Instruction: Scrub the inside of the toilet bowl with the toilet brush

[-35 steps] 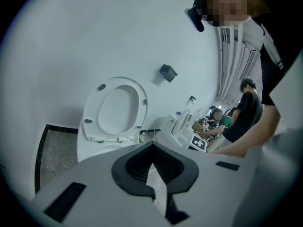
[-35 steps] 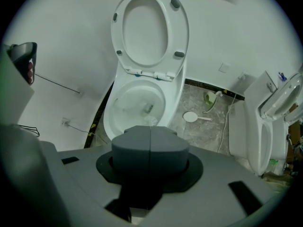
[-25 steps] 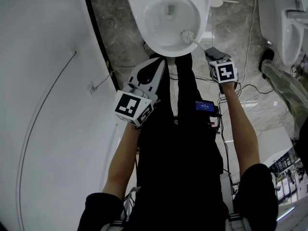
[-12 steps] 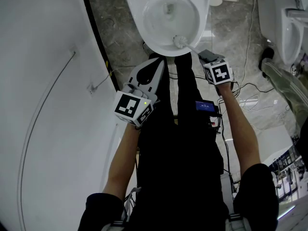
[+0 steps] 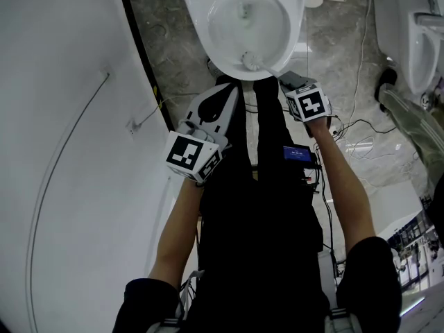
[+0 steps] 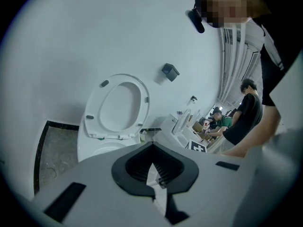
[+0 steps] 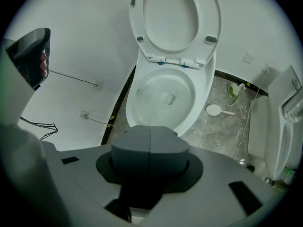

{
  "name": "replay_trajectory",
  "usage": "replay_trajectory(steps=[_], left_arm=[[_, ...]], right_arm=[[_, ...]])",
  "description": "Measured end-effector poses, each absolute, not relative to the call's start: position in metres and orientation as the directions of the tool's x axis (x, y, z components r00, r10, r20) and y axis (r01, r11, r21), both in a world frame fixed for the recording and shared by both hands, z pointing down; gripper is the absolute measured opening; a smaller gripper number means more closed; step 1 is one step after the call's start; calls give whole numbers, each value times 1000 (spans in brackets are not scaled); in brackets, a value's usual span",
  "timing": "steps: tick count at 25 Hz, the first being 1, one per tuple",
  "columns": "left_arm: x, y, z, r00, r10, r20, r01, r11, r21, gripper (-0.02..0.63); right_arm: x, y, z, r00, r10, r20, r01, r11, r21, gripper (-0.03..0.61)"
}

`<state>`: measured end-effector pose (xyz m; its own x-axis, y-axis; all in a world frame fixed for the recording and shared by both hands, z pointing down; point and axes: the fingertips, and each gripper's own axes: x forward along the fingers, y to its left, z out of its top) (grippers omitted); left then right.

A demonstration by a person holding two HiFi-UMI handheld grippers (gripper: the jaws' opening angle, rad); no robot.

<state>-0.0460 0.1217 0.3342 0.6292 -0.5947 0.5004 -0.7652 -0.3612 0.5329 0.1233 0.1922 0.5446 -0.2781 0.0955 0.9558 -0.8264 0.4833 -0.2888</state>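
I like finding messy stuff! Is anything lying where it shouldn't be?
Yes. A small white round-headed tool lies on the stone floor beside the toilet, and loose cables trail across that floor. The toilet brush is inside the toilet, as it should be.

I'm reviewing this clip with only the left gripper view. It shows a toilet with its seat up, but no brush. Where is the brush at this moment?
Observer: In the head view, the brush has its bristle head inside the bowl, at the side nearest the person.
Operator: What holds it?
Observer: The right gripper. In the head view the brush leads straight to it, and in its own view the jaws are pressed together.
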Motion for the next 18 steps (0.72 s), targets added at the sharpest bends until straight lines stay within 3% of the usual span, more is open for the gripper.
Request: replay_trajectory(steps=[18], left_arm=[[-44,125,340,633,-591,500,-761,-357,542,9]], right_arm=[[83,184,546,-353,84,932,-824,445,-352,156]])
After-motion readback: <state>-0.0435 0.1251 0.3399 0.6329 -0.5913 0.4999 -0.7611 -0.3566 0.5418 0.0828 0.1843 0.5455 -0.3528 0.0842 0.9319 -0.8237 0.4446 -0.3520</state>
